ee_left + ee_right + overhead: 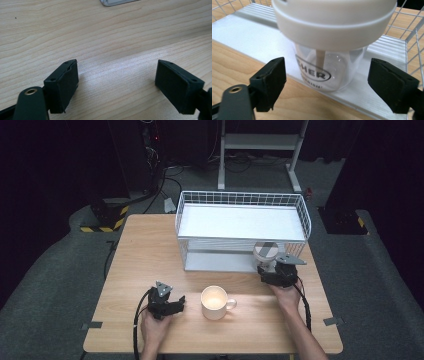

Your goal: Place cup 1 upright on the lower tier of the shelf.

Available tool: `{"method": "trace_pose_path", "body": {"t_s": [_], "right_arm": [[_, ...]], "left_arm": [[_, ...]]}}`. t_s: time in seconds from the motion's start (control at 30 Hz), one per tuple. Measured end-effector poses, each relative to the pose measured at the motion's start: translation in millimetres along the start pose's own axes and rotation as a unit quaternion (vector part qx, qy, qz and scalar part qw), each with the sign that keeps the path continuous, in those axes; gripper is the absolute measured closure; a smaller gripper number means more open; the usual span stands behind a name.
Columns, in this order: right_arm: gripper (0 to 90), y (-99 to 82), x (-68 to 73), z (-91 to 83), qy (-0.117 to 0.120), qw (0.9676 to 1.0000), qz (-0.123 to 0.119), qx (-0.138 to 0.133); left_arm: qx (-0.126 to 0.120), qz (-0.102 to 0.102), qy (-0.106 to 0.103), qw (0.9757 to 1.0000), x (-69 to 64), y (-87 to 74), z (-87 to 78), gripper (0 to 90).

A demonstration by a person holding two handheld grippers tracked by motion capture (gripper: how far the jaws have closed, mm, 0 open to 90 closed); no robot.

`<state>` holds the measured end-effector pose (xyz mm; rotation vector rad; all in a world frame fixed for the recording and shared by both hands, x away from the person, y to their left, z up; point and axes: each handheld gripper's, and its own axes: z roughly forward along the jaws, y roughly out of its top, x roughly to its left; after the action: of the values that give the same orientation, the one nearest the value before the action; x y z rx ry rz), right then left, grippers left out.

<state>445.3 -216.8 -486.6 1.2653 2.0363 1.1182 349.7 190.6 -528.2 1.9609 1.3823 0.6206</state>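
Jar [329, 72]: clear, rigid, probably light and slippery; stands on shelf [249, 37] edge.
Grip: glass body below lid [334, 22].
Right gripper [327, 82]: open, jaws flanking jar.
Left gripper [116, 82]: open, empty.

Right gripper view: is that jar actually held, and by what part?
Not held. The right hand-held gripper is open, its jaws apart on either side of the clear jar below its white lid, touching neither.

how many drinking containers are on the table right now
2: a white mug near the table's front middle, and a clear lidded cup on the wire rack's lower shelf edge, between the open right gripper's jaws.
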Motion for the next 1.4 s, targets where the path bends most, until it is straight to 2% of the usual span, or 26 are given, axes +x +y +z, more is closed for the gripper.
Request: {"method": "trace_pose_path", "body": {"t_s": [0.1, 0.17, 0.23, 0.57, 0.63, 0.77, 1.07, 1.13, 1.27, 1.33, 1.4], "right_arm": [[21.2, -2.8, 1.5, -2.8, 0.004, 0.9999, 0.012, 0.001], [23.1, -4.0, 1.5, -3.1, 0.0, 0.9999, 0.011, 0.001], [25.2, -5.5, 2.8, -3.2, -0.006, 0.9998, 0.019, 0.006], [30.8, -7.7, 4.8, 4.5, -0.027, 0.9992, 0.026, 0.014], [31.1, -7.6, 3.6, 6.3, -0.022, 0.9992, 0.033, 0.01], [31.5, -8.9, 5.4, 10.6, -0.027, 0.9992, 0.024, 0.02], [32.0, -5.1, 7.1, 17.1, -0.043, 0.9981, 0.036, 0.024], [32.5, -2.9, 6.7, 19.7, -0.045, 0.9981, 0.03, 0.029], [36.1, 1.1, 6.0, 20.5, -0.048, 0.9975, 0.04, 0.031], [41.1, 3.1, 6.8, 20.0, -0.05, 0.9979, 0.031, 0.025], [42.2, 3.0, 6.4, 20.9, -0.052, 0.998, 0.026, 0.025]], "left_arm": [[0.0, 0.0, 0.0, 1.0, 0.0, 0.0, 0.0, 19.4], [0.0, 0.0, 0.0, 1.0, 0.0, 0.0, 0.0, 19.4], [0.0, 0.0, 0.0, 1.0, 0.0, 0.0, 0.0, 19.4], [0.0, 0.0, 0.0, 1.0, 0.0, 0.1, -0.1, 19.4], [0.001, 0.0, 0.0, 1.0, 0.0, 0.1, -0.1, 19.4], [0.001, 0.0, 0.0, 1.0, 0.0, 0.1, -0.1, 19.4], [0.002, 0.002, -0.001, 1.0, 0.2, 0.1, -0.3, 19.4], [0.002, 0.002, 0.0, 1.0, 0.2, 0.1, -0.3, 19.4], [0.002, 0.002, -0.001, 1.0, 0.3, 0.1, -0.3, 19.4], [0.0, -0.001, 0.0, 1.0, 0.1, 0.0, -0.1, 19.4], [0.0, -0.001, 0.0, 1.0, 0.0, 0.0, -0.1, 19.4]]}}
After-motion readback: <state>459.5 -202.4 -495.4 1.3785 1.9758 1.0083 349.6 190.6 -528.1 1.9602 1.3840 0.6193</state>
